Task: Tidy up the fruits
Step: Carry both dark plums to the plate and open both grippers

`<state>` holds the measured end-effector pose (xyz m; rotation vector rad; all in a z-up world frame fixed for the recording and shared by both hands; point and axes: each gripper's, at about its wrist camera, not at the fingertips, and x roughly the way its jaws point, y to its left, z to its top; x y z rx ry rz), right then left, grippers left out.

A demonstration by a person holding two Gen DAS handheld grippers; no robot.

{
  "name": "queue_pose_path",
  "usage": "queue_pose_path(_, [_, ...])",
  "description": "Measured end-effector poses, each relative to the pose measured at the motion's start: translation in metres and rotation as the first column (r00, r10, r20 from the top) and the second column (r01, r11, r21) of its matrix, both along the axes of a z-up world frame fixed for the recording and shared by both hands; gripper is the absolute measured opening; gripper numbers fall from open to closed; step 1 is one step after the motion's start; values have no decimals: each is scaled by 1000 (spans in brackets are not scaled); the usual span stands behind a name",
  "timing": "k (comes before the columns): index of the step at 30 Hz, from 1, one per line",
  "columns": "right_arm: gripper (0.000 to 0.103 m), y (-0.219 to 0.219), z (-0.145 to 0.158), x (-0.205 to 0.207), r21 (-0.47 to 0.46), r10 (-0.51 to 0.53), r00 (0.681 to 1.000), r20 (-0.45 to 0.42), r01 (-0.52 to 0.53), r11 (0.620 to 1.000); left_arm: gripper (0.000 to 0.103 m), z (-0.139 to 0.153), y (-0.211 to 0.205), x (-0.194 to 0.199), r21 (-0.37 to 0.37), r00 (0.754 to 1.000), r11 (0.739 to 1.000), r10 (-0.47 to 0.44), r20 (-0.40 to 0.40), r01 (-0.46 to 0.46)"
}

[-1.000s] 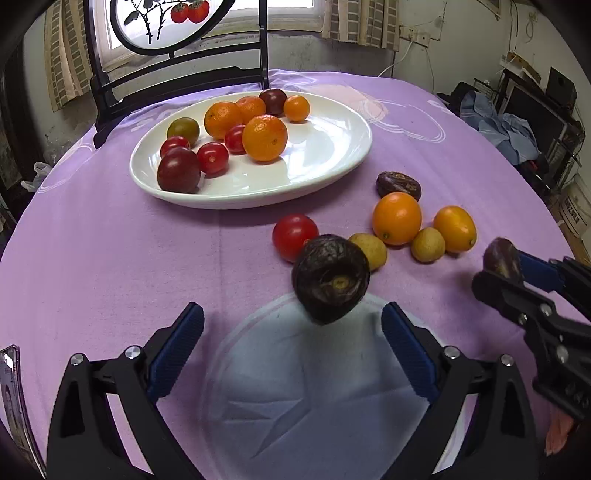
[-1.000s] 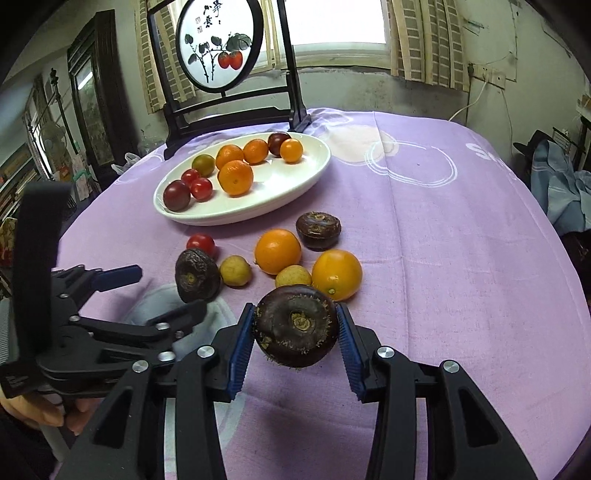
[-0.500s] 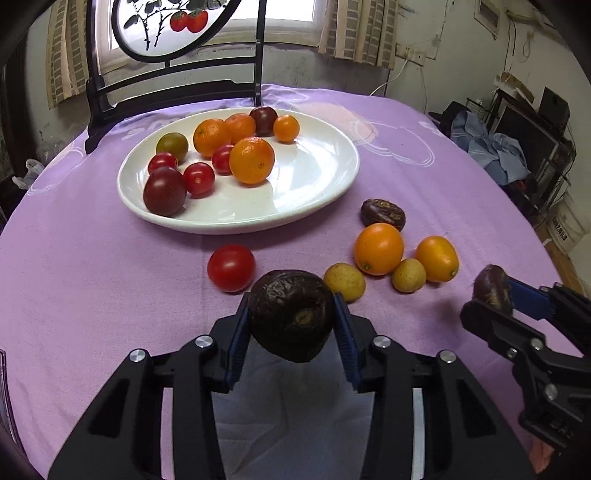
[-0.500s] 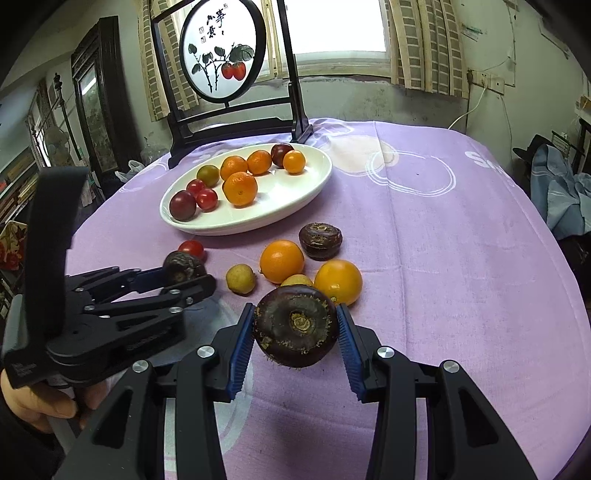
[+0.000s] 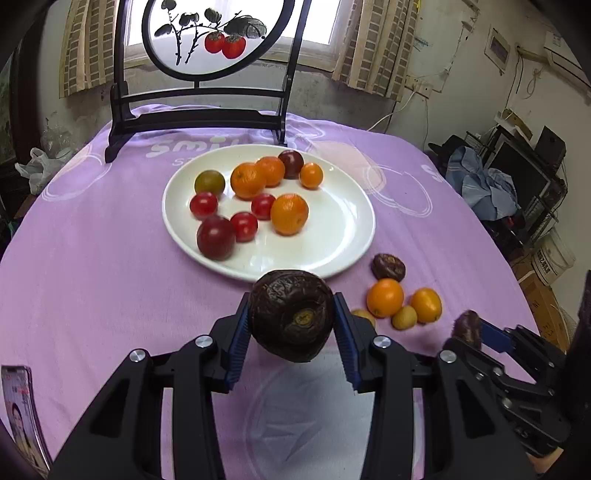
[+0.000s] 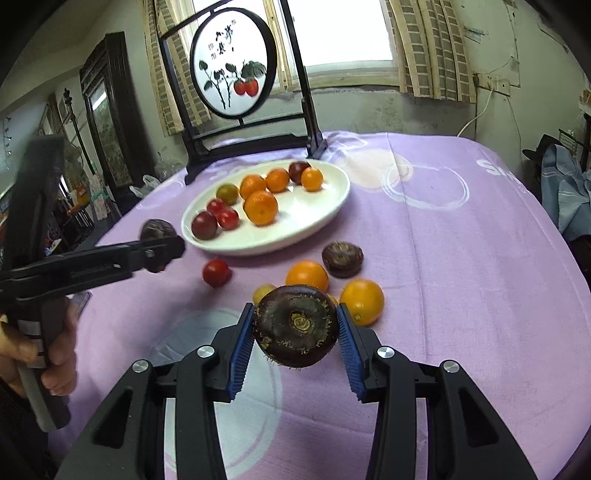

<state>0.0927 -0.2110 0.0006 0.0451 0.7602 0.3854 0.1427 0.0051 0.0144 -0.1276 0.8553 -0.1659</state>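
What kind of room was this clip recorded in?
Most likely a lived-in room of a home, not a lab: a table under a purple printed cloth, a decorative painted screen before a curtained window, and clothes heaped beside electronics.

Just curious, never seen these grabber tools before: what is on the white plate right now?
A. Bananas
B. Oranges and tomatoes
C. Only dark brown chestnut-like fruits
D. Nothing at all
B: the white plate holds oranges and red tomatoes, while each tool's fingers clamp a dark brown fruit off the plate.

loose fruits [image 6: 306,275] beside plate [image 6: 332,206], right cloth [image 6: 480,277] open
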Motion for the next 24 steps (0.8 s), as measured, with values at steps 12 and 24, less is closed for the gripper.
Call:
queue_pose_path(12, [44,43,18,92,-49,-25,1000,-11,25,998,42,1,14,71,81,993,990,120,-24,-117])
queue_pose_path(24, [63,84,-8,117,5,15,996,-85,-15,1000,43,-22,21,119,147,980,973,188,-58,-178])
